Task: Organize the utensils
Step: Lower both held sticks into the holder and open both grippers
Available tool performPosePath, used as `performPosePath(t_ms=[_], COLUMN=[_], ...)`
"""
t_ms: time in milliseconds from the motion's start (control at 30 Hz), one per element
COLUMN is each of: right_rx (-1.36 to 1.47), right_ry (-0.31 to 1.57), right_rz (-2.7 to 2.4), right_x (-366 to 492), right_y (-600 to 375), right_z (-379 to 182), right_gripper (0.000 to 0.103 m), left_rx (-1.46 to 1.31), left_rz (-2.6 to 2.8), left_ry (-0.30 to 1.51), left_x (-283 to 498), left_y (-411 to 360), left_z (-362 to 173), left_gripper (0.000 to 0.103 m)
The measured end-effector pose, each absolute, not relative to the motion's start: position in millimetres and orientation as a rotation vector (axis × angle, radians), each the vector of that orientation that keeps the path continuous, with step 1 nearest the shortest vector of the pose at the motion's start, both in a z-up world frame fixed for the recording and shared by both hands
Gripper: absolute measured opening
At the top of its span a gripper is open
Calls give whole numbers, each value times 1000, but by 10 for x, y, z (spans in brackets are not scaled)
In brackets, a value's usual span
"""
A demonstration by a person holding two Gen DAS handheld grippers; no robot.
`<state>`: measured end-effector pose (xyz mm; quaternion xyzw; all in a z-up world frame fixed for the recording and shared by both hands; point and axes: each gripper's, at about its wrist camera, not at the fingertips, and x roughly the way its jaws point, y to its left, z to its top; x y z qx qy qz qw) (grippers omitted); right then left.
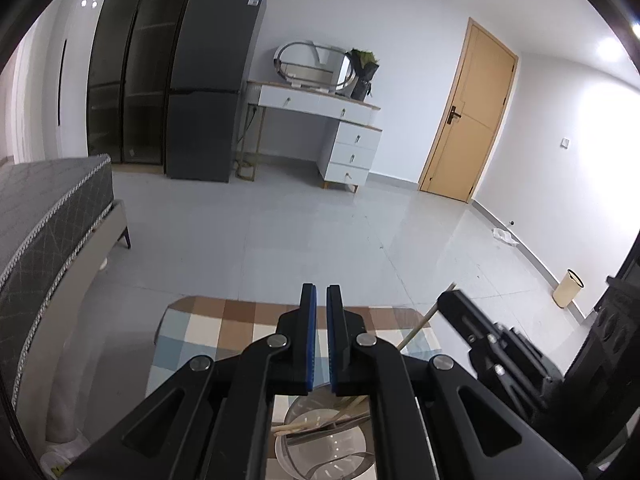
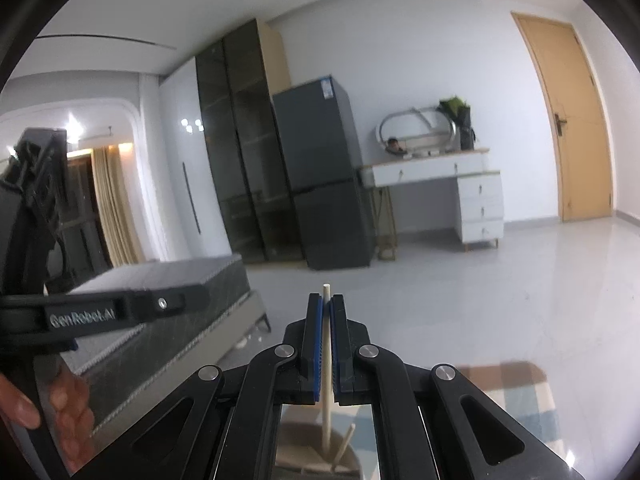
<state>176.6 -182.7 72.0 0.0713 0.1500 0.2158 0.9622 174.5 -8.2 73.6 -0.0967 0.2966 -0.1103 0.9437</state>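
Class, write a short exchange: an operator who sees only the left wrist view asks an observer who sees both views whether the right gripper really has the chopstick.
Operator: In my view a chopstick pokes out past the right gripper. Is it gripped?
Observer: Yes. The right wrist view shows it clamped between the blue pads.
Operator: How does it sit?
Observer: It runs along the fingers, with its tip just past their ends.
Operator: My left gripper is shut on nothing. What holds it?
Observer: A hand wraps its handle, at the lower left of the right wrist view.
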Motion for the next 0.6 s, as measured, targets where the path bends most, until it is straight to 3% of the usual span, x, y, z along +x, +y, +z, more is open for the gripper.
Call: performPosePath(t_ms=[333,467,567,600], right_rx=[115,89,86,90], right_ry=[408,460,457,461], right_rz=[442,457,451,449], right_x=[1856,1812,1756,1732], right_y=[-1803,-1752,-1745,-1756], right_z=[430,364,375,383], right_gripper=[6,21,35,41], left_rx=[-262,-258,-274,-283], left_rz=[-205,-174,-151,-136], left_ry=[700,723,741,742], left_x=[1701,1635,1558,1518], left_y=[92,211,337,387], left_z=[663,672,647,642], left_gripper=[1,5,23,35])
